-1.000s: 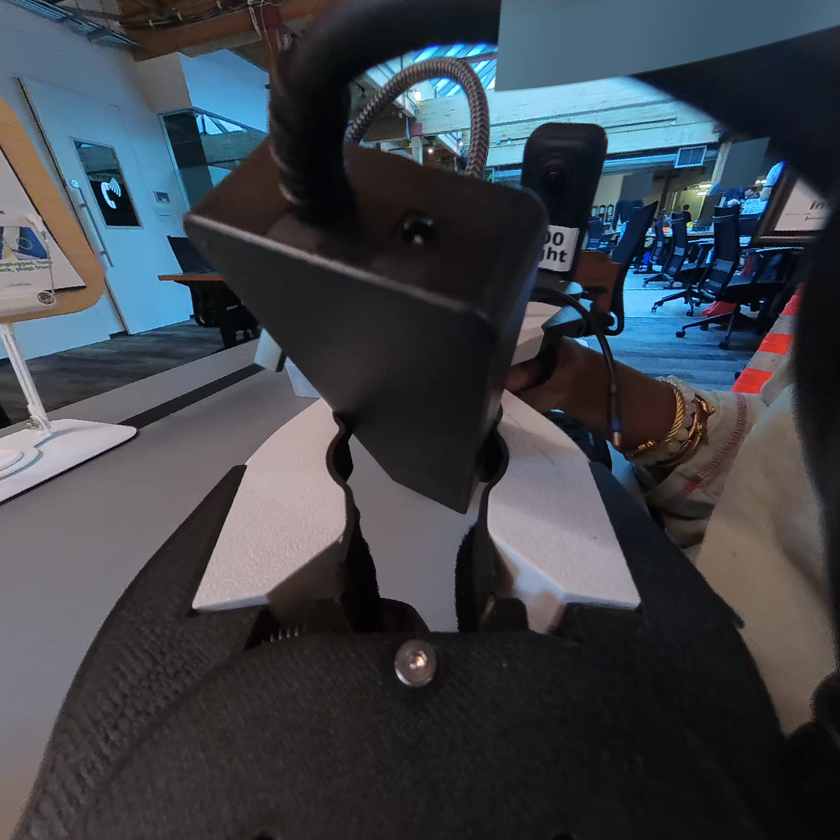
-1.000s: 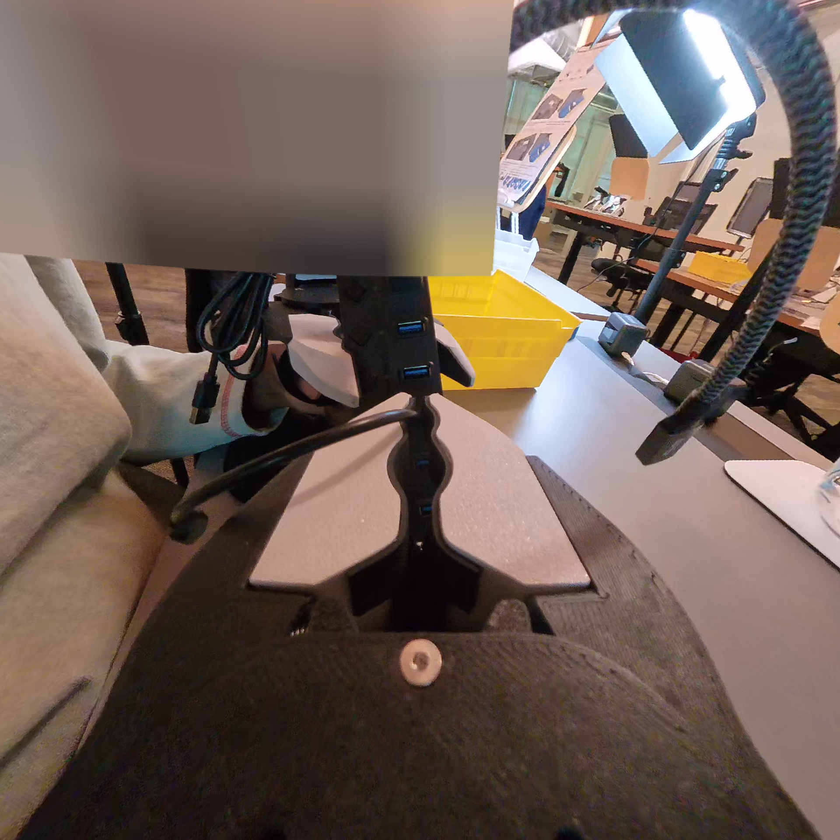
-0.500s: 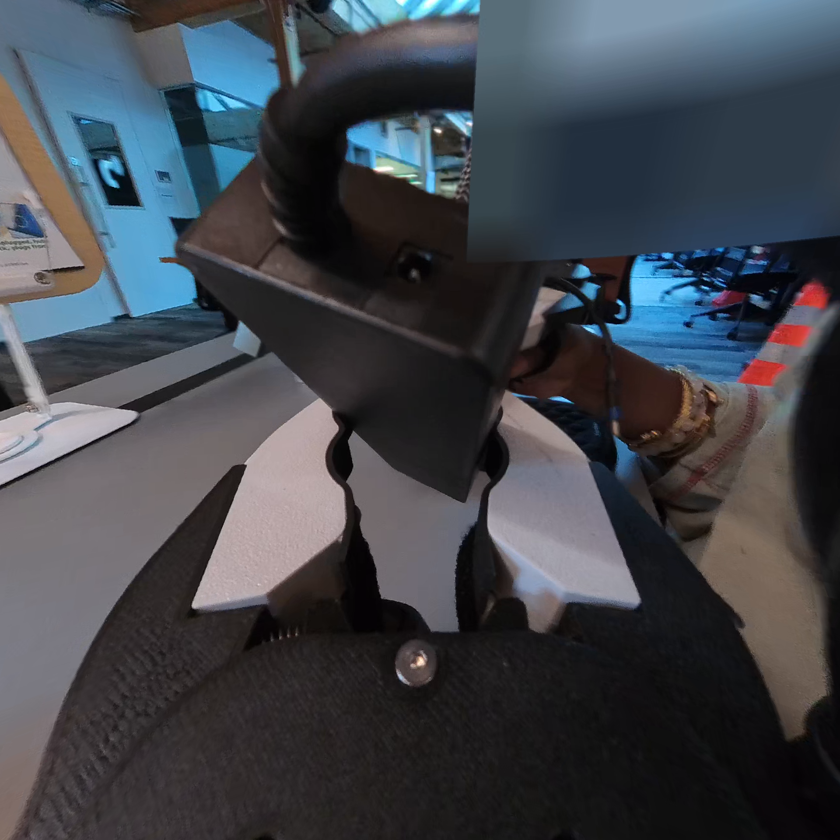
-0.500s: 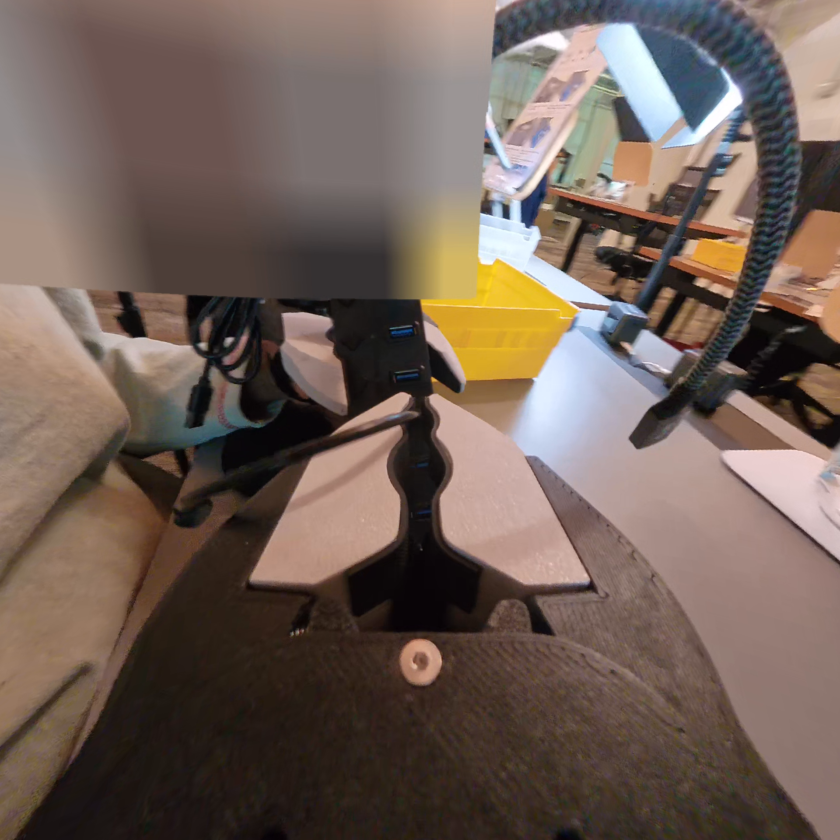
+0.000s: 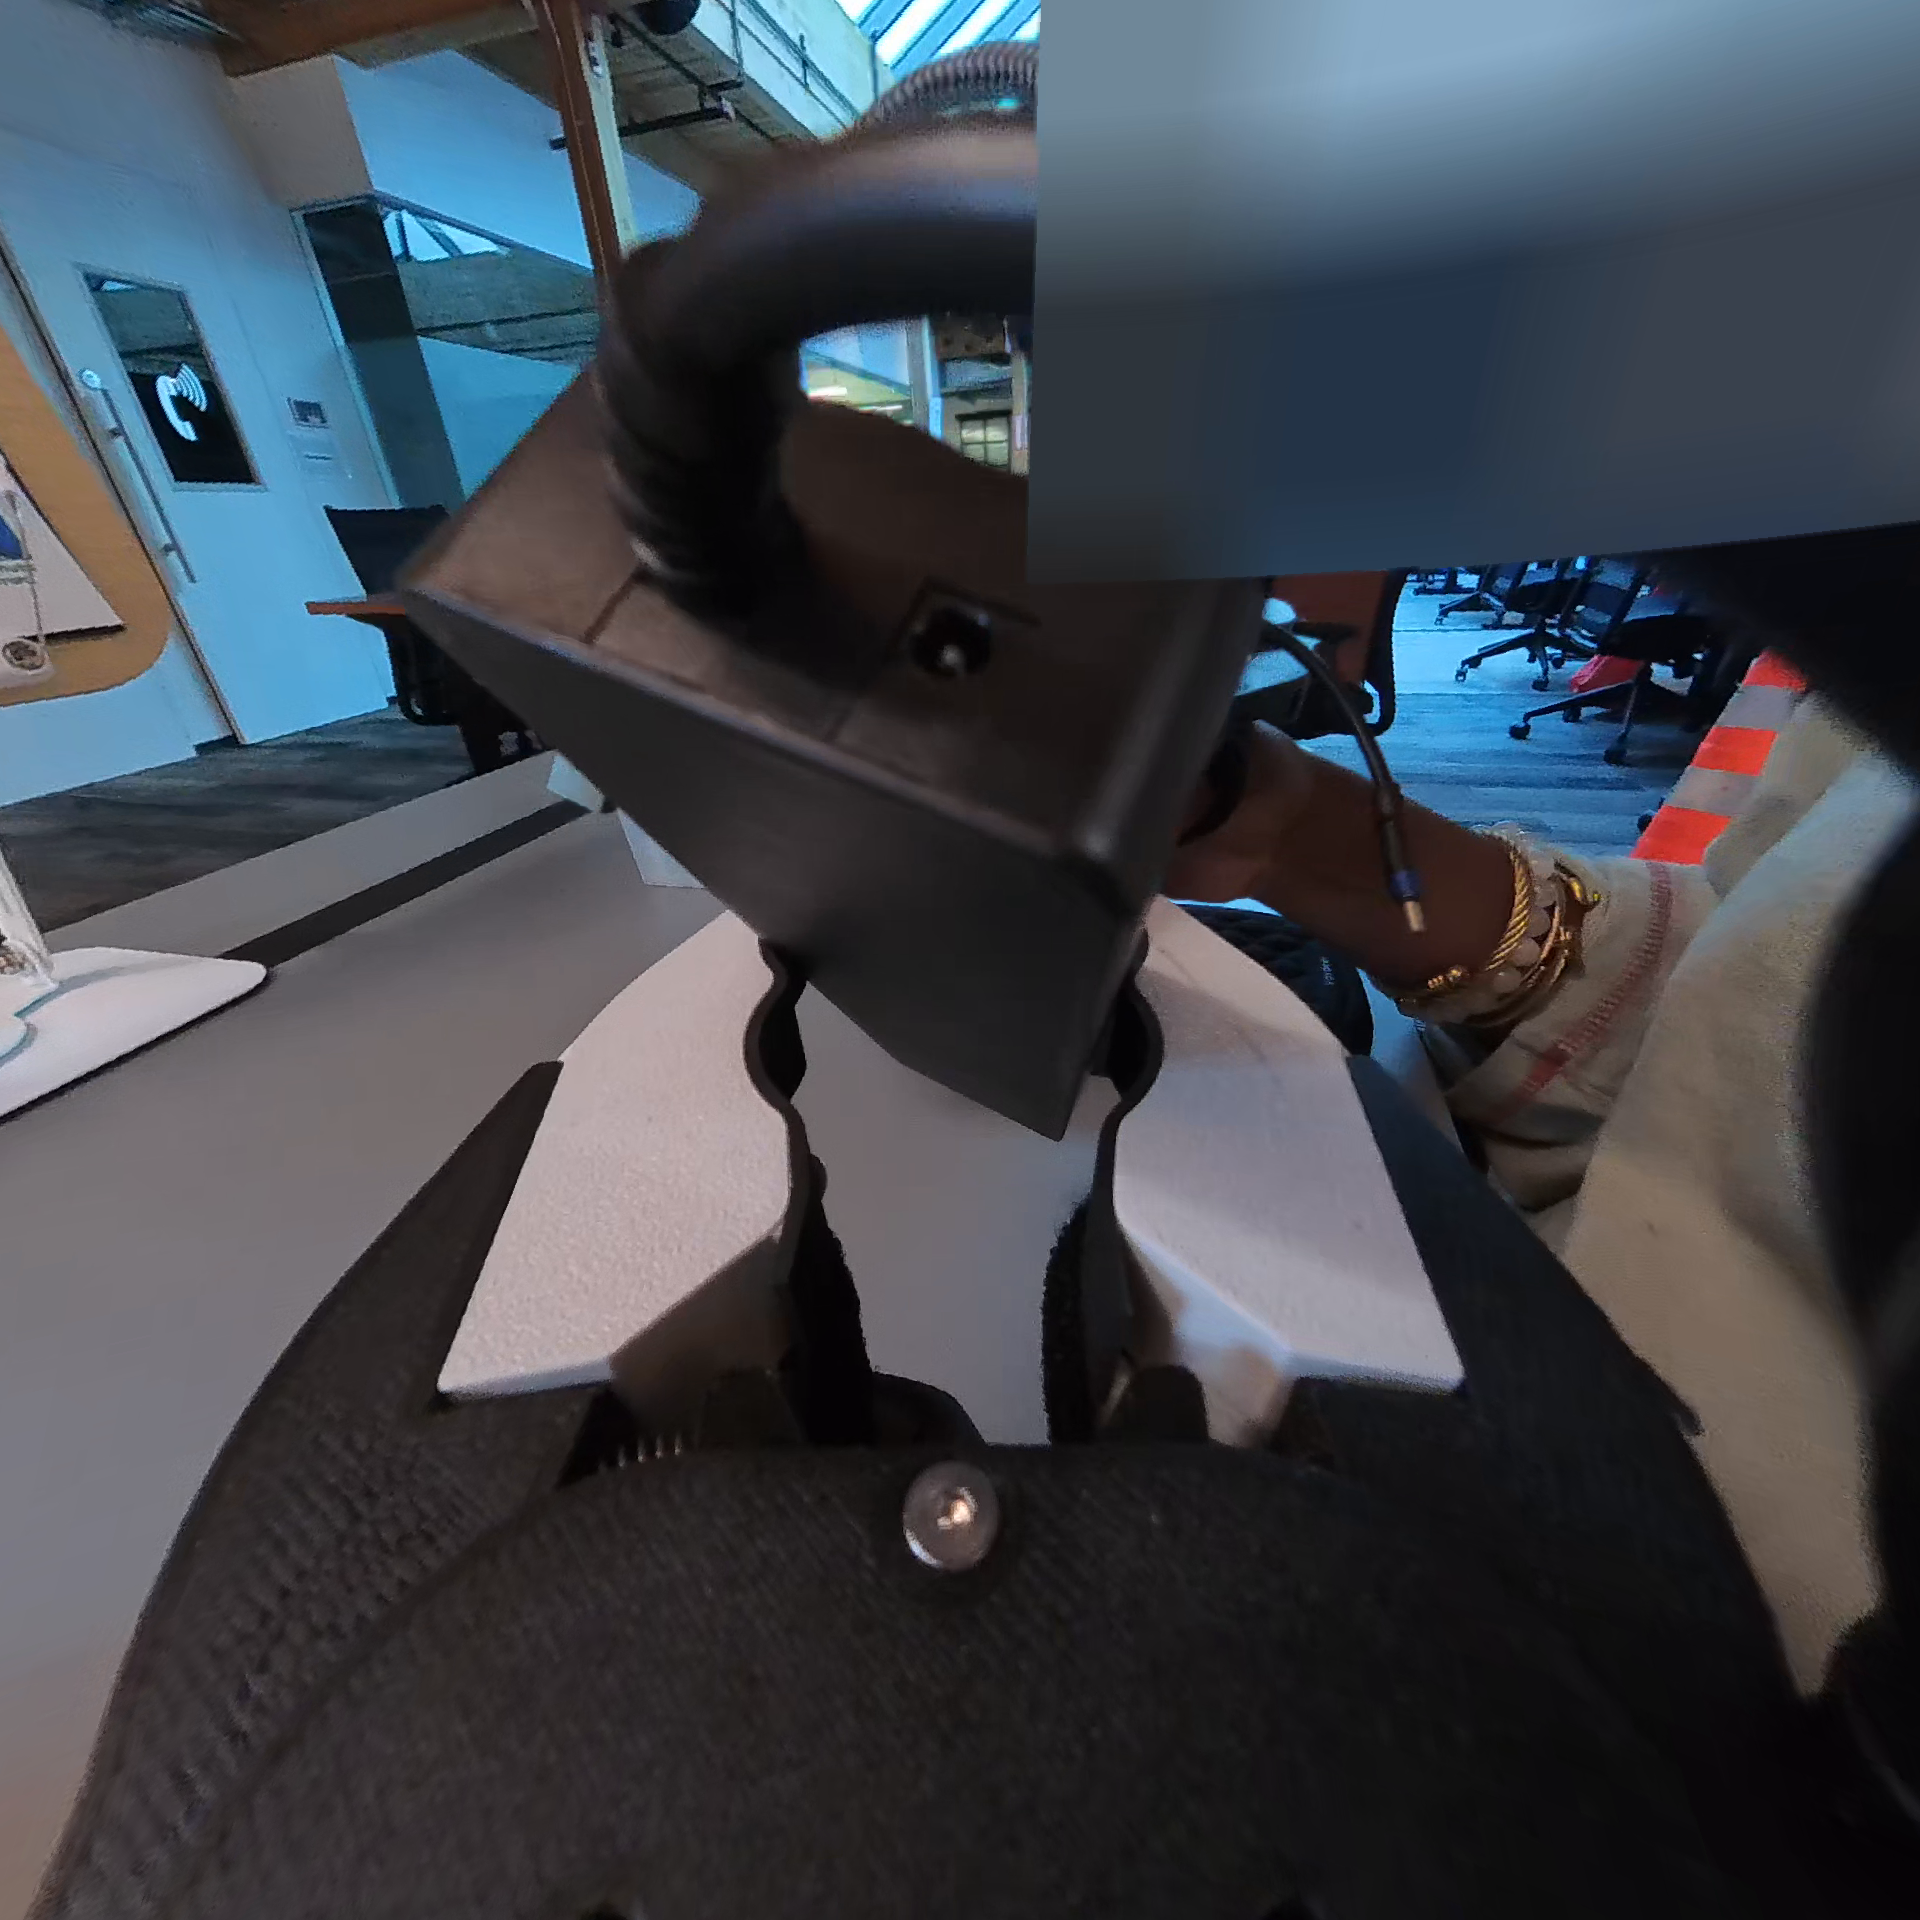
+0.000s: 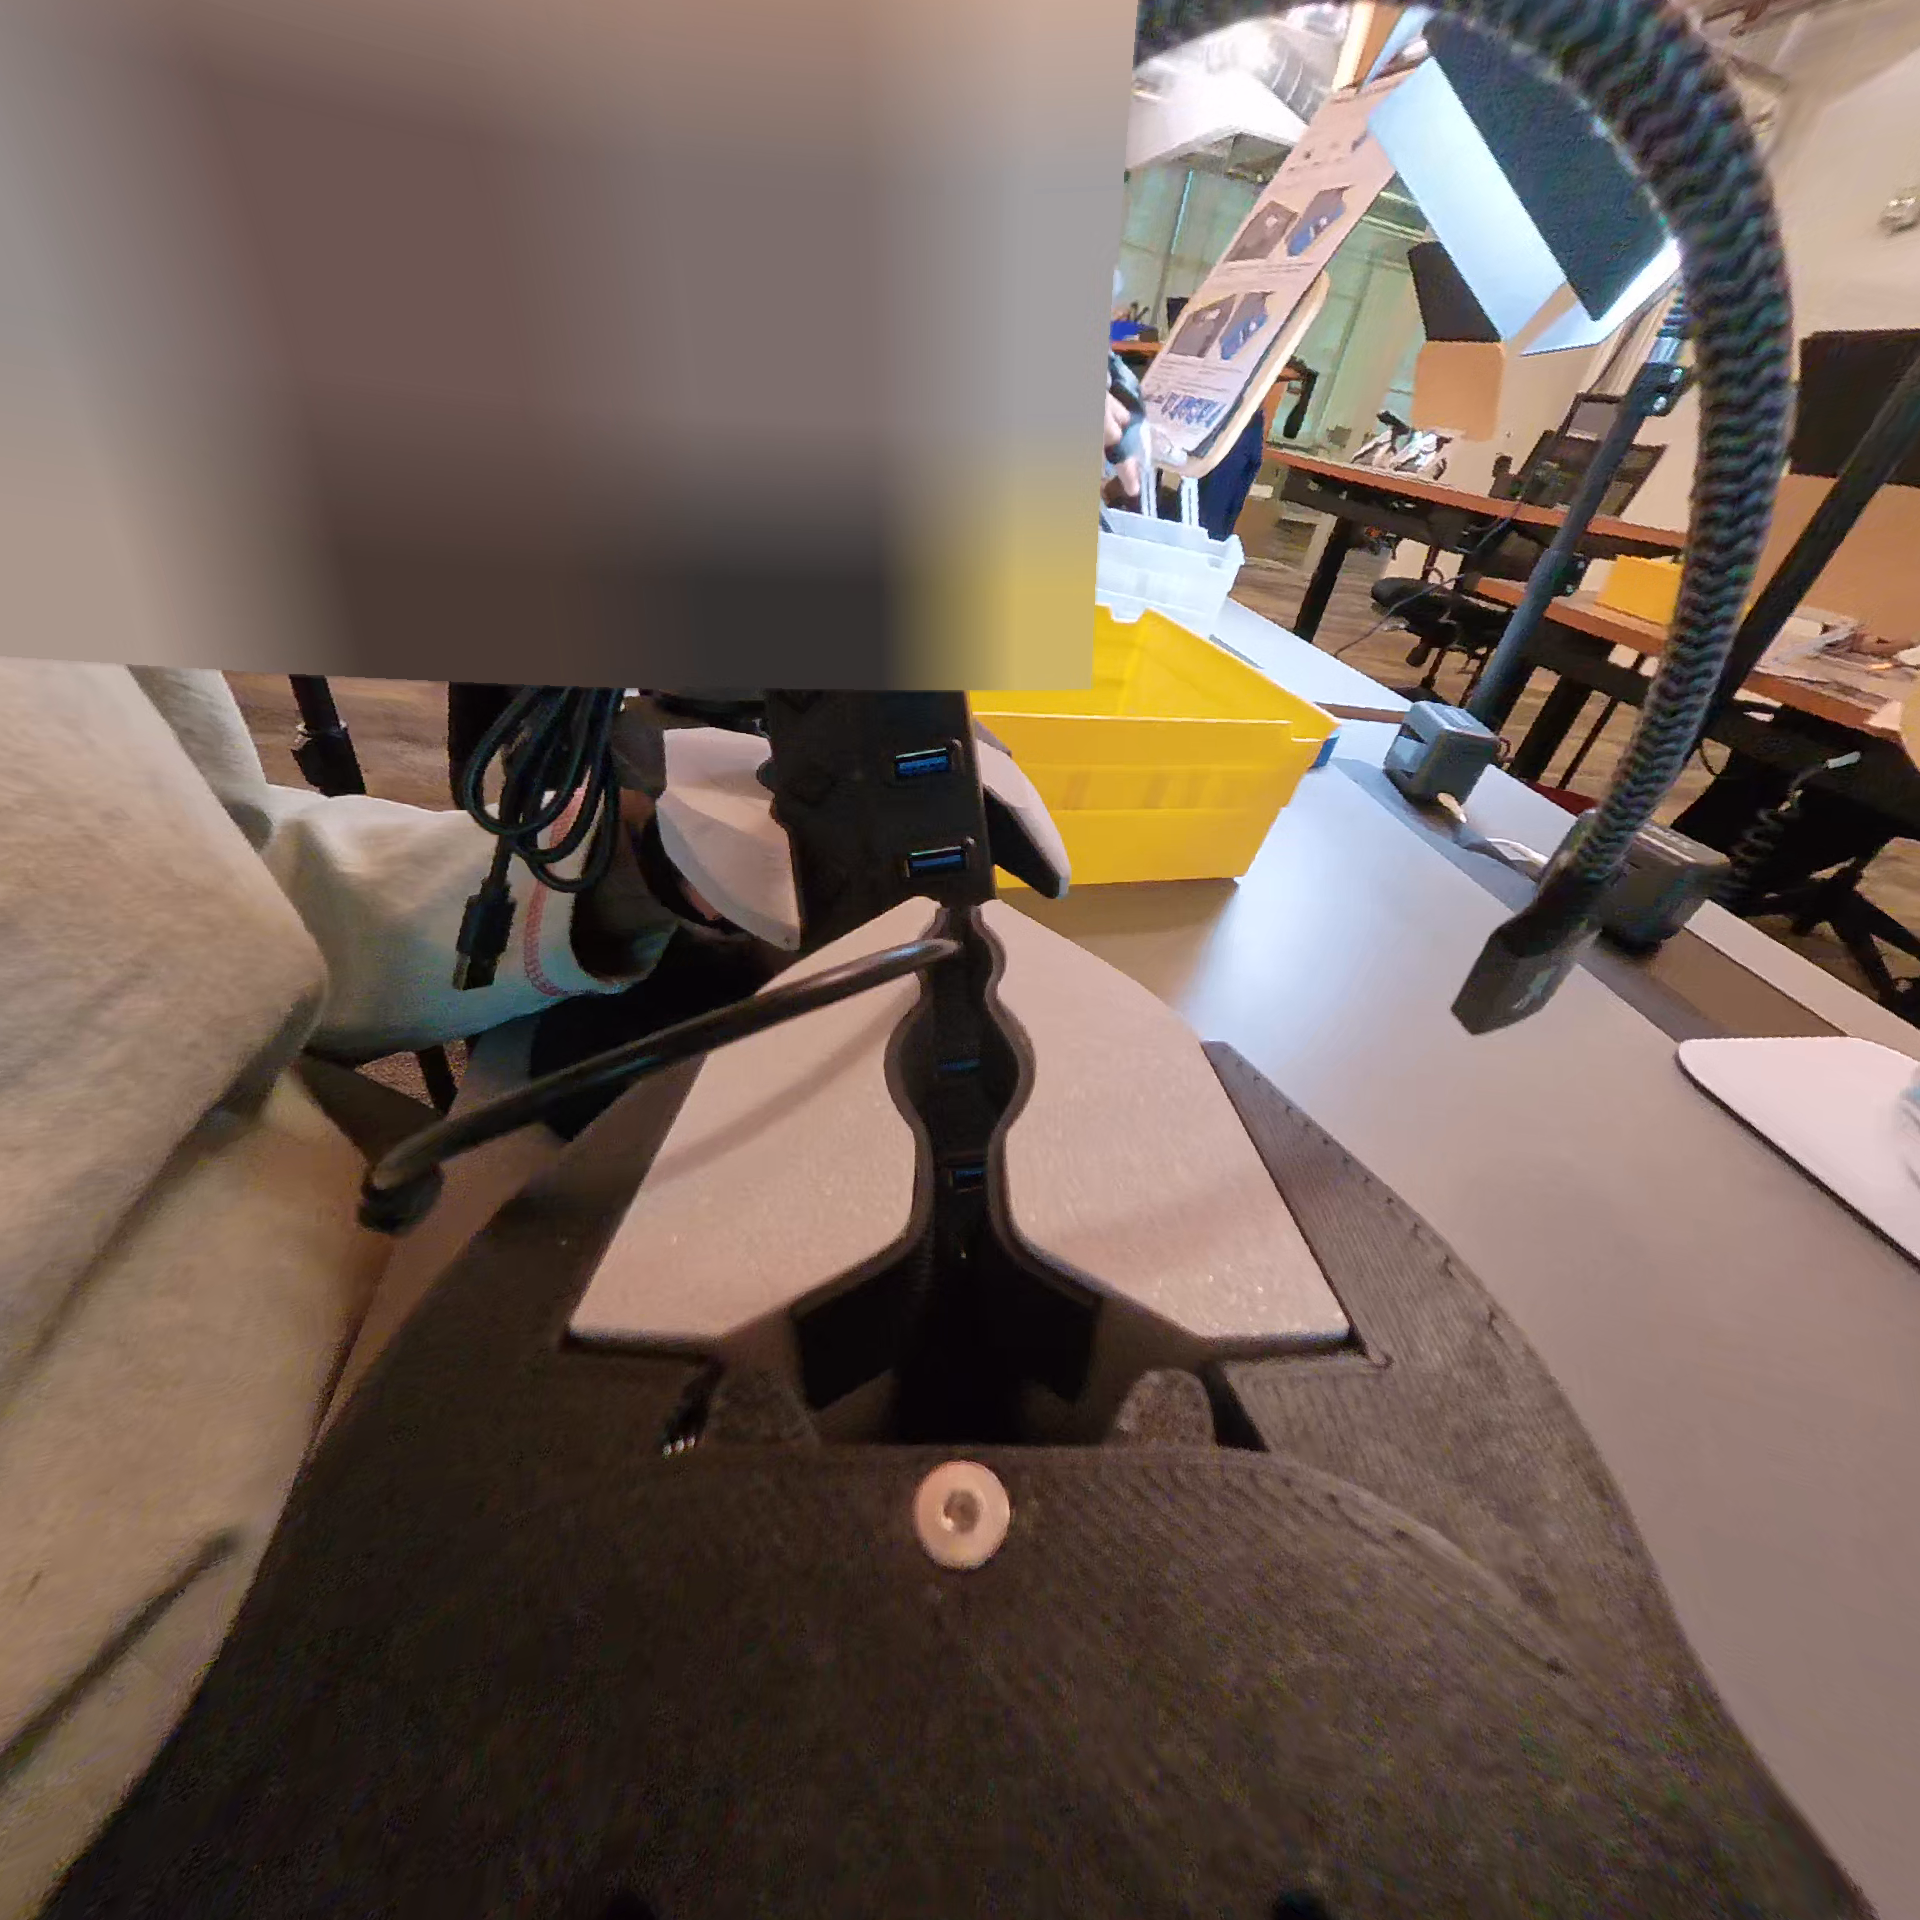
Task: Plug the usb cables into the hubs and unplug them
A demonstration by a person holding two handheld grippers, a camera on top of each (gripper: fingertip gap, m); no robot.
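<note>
Office space stretches beyond both tools, with rolling chairs far ahead of the left gripper (image 5: pixel 951 1049) and long desks ahead and to the right of the right gripper (image 6: pixel 961 1049). Grey tabletop (image 6: pixel 1558 1195) runs under and to the right of the right gripper, carrying a yellow bin (image 6: pixel 1132 790) just beyond its fingertips. The left gripper is clamped on a black hub (image 5: pixel 831 790), which juts up and forward from between its white fingers (image 5: pixel 644 1195), tilted, with a thick black cable (image 5: pixel 717 416) arching off its top. The right gripper is closed on the same hub's narrow port edge (image 6: pixel 935 810), whose blue ports face the camera. A braided cable (image 6: pixel 1714 436) curves overhead to the right, its plug (image 6: pixel 1517 977) hanging free above the table.
</note>
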